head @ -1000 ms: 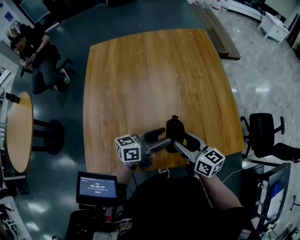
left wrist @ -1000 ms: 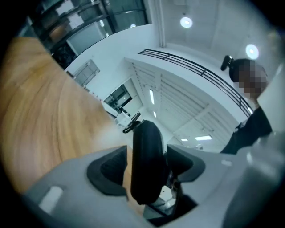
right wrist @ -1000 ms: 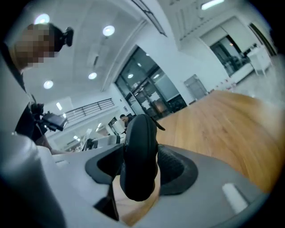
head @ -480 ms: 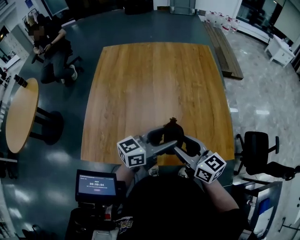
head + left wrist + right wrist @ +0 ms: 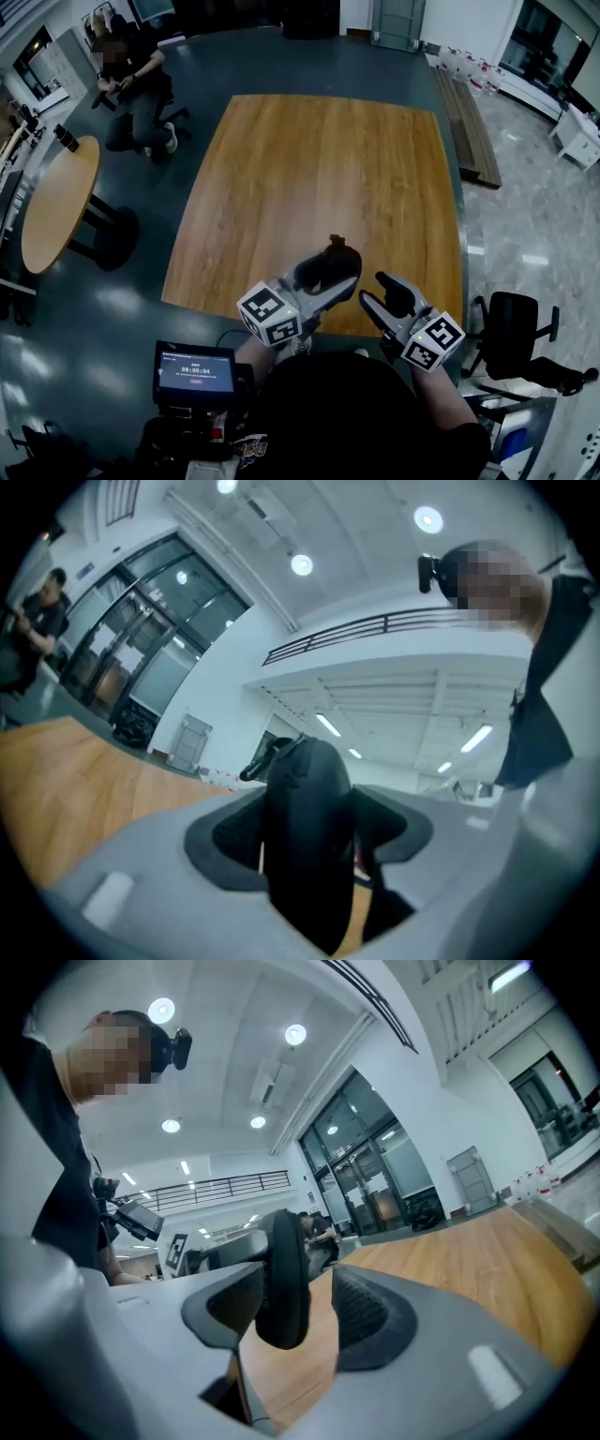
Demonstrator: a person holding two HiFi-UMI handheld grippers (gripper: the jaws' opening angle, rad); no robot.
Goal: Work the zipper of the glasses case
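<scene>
The left hand-held gripper (image 5: 330, 279) clamps the glasses case (image 5: 325, 266). The right hand-held gripper (image 5: 380, 298) stands wide beside the case, so the zipper work likely remains.

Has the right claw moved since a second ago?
Yes. The right claw has drawn rightward, off the glasses case, toward the near right corner of the table.
</scene>
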